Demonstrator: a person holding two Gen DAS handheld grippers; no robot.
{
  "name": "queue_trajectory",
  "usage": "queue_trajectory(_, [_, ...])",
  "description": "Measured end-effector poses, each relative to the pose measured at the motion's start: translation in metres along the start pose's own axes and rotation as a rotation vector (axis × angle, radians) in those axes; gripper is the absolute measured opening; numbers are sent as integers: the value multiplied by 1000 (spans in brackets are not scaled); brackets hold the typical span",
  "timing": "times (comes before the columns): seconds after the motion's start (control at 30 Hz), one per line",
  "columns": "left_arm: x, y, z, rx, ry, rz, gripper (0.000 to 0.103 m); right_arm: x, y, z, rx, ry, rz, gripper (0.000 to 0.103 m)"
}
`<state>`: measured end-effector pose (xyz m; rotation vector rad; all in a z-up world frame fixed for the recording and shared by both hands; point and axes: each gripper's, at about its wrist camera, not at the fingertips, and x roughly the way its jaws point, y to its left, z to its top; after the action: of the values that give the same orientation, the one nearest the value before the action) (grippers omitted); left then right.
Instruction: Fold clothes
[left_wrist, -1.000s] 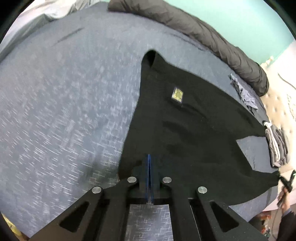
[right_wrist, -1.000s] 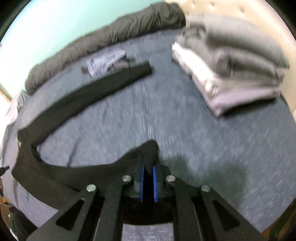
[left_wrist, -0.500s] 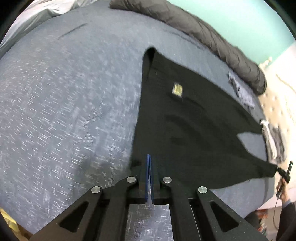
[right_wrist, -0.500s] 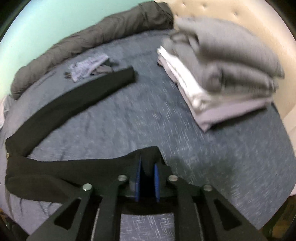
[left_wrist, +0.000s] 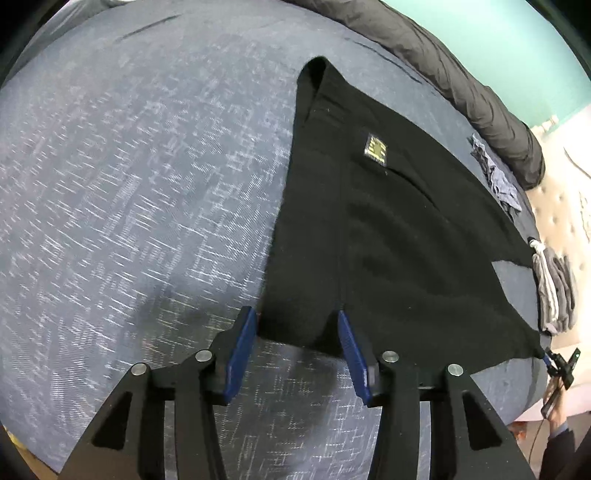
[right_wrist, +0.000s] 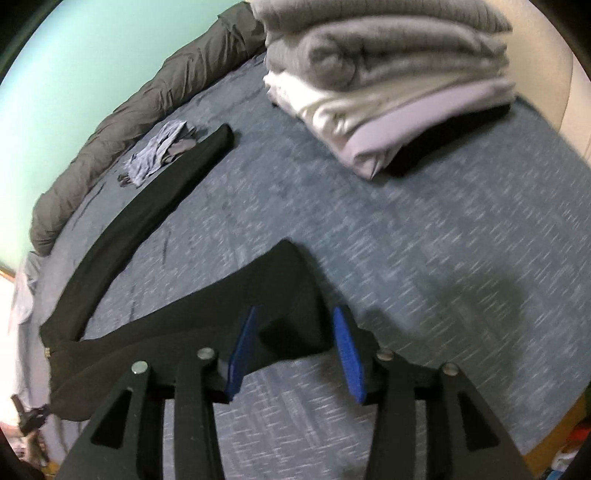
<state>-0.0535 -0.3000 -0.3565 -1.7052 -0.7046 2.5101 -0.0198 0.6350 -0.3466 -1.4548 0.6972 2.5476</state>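
My left gripper (left_wrist: 297, 328) hangs low over the blue bedcover (left_wrist: 129, 184) with its blue pads spread wide and nothing between them clamped. The waist end of the black trousers (left_wrist: 388, 236) lies flat on the cover just ahead of it, the hem edge sitting in the gap between my two fingers but free of both pads. From there the cloth fans away to the right, a small yellow label (left_wrist: 376, 149) showing near the far edge.

My right gripper (right_wrist: 293, 332) is likewise wide apart and holds nothing. One trouser leg's cuff lies loose on the cover between and just beyond its fingers, touching neither pad that I can see. The other leg stretches off to the upper left towards a crumpled bluish garment (right_wrist: 159, 151). Up on the right sits a stack of folded grey and white clothes (right_wrist: 384, 81), well apart from the trousers.
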Motion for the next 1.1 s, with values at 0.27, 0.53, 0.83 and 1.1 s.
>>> queue_trajectory(0.27, [5,10,-1,-42,-6,-38,15,13,8,-3,-26,21,1,26])
queue_trajectory(0.53, [-36,13,7,-20,-74,-89,4,-13,14,11,-68,-30,13,5])
queue_trajectory(0.83, [-67,31,9,-34,-102,-88,4,-45,-4,20,-94,-48,7,4])
queue_trajectory(1.1, [-38,37,-10,-34,2,-6,4,0,-29,-22,-117,93,-96,5])
